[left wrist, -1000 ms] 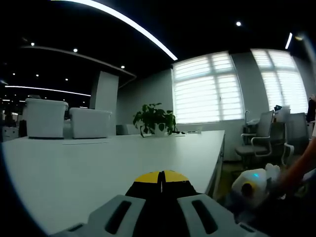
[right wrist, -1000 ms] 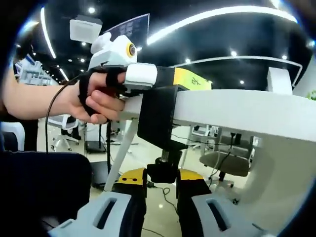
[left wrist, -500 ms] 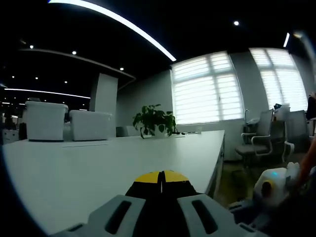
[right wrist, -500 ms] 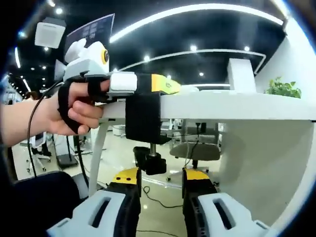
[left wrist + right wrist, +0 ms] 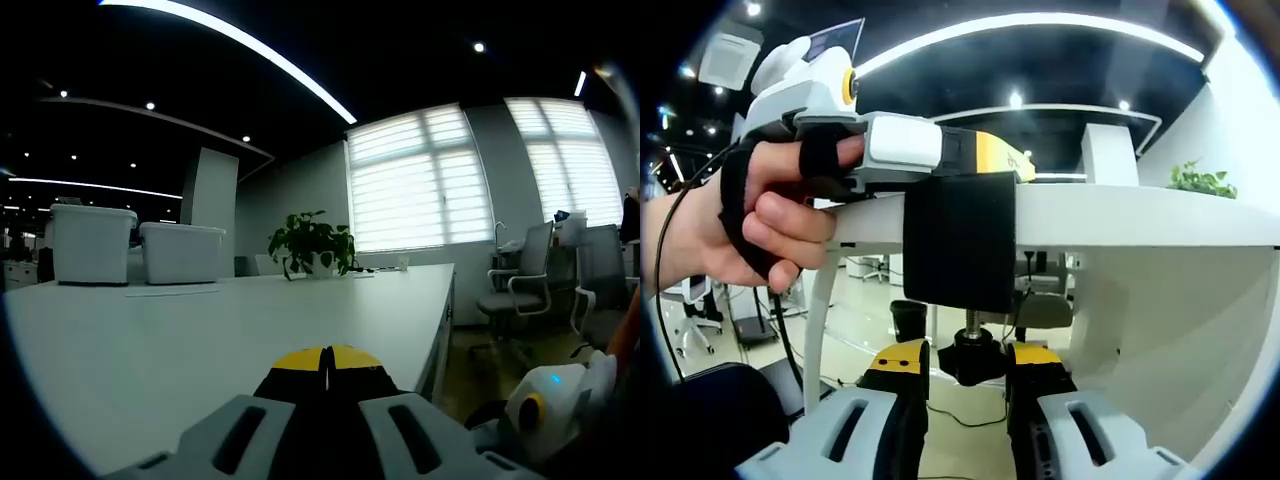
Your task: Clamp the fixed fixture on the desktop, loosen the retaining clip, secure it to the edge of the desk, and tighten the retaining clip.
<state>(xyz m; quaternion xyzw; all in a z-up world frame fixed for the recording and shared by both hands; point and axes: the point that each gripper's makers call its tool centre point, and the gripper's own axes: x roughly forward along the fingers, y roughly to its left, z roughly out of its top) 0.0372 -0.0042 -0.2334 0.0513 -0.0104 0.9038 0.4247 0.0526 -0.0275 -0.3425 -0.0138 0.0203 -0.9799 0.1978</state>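
Stretching white and broad ahead of the left gripper (image 5: 326, 362): the desk (image 5: 200, 330), with two white bins (image 5: 135, 243) and a potted plant (image 5: 312, 240) standing far off at its back edge. Hanging over the desk's near edge, directly ahead of the right gripper (image 5: 968, 365): the black fixture (image 5: 960, 240), its screw running down to a dark round knob (image 5: 971, 360). Sitting right between the right gripper's yellow-tipped jaws, that knob, jaws spread only slightly and looking to be touching it on both sides. Pressing together, the left gripper's jaws, tips meeting; resting on the desk top above the fixture, gripped by a hand (image 5: 750, 215) in a black strap. Showing no readable writing anywhere.
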